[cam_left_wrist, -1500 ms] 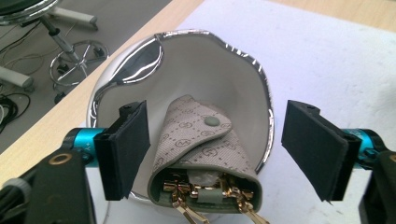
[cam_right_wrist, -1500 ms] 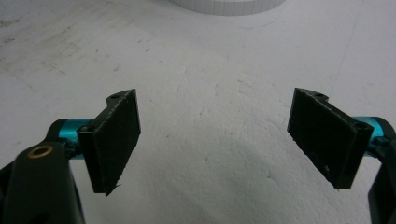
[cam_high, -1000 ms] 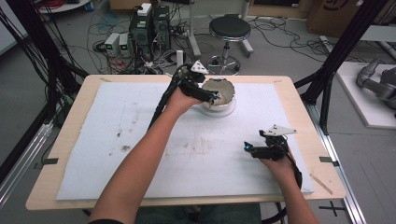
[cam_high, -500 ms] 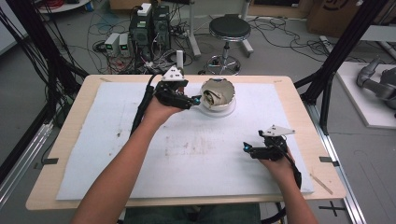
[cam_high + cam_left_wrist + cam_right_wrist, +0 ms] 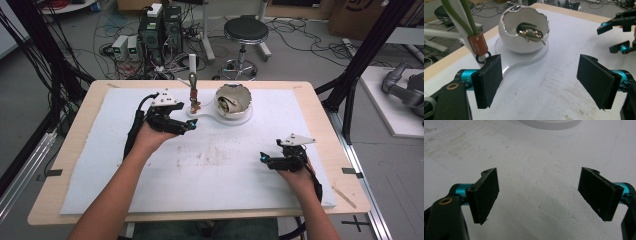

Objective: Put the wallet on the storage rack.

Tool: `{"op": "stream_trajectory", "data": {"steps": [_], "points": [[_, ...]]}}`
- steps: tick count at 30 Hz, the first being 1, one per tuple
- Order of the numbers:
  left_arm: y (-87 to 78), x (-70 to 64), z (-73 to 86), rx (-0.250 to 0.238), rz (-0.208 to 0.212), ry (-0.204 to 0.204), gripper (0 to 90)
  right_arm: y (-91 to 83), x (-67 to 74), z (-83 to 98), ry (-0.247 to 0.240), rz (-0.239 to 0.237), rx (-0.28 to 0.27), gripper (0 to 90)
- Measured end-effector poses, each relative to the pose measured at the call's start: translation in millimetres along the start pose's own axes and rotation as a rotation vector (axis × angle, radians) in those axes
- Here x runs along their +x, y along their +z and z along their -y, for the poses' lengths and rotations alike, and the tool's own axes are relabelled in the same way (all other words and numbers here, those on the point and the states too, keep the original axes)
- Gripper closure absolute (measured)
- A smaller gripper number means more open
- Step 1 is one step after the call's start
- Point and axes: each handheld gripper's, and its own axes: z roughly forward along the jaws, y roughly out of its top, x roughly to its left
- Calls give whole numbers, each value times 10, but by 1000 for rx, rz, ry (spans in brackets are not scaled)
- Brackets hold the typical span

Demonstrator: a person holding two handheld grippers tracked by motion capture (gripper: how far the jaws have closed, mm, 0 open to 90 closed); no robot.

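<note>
A white bowl (image 5: 233, 102) with a silvery scalloped rim stands on a white base plate (image 5: 220, 119) at the back of the mat. In the left gripper view the bowl (image 5: 524, 32) holds a green item with gold hooks (image 5: 531, 33). Left of it, green cords with a brown sleeve (image 5: 477, 43) and a black ring (image 5: 482, 58) hang from a white stand (image 5: 193, 92). My left gripper (image 5: 187, 127) (image 5: 544, 82) is open, just left of and in front of the stand, with nothing between its jaws. My right gripper (image 5: 265, 160) (image 5: 541, 195) rests open over bare mat at the front right.
A white foam mat (image 5: 200, 170) covers most of the wooden table (image 5: 320, 100). The base plate's edge (image 5: 549, 123) lies far ahead of the right jaws. The other gripper (image 5: 621, 32) appears at the top right of the left gripper view. A stool and computer gear stand behind the table.
My left gripper has drawn away from the bowl, moving left and toward the person, to beside the stand. The right gripper has stayed in place.
</note>
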Motion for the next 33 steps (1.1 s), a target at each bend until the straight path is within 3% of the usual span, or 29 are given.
{"op": "stream_trajectory", "data": {"steps": [5,15,24,33], "points": [[-109,-34,198,5,-3,-19,207,2,-2,1,-2,-2,3,174],[-342,-80,549,-32,15,-40,206,6,-7,3,2,-6,3,174],[-465,-68,823,-66,53,-27,196,-16,-16,11,18,-7,-12,174],[-500,8,973,-54,28,-43,194,-14,-39,6,13,-4,-13,174]]}}
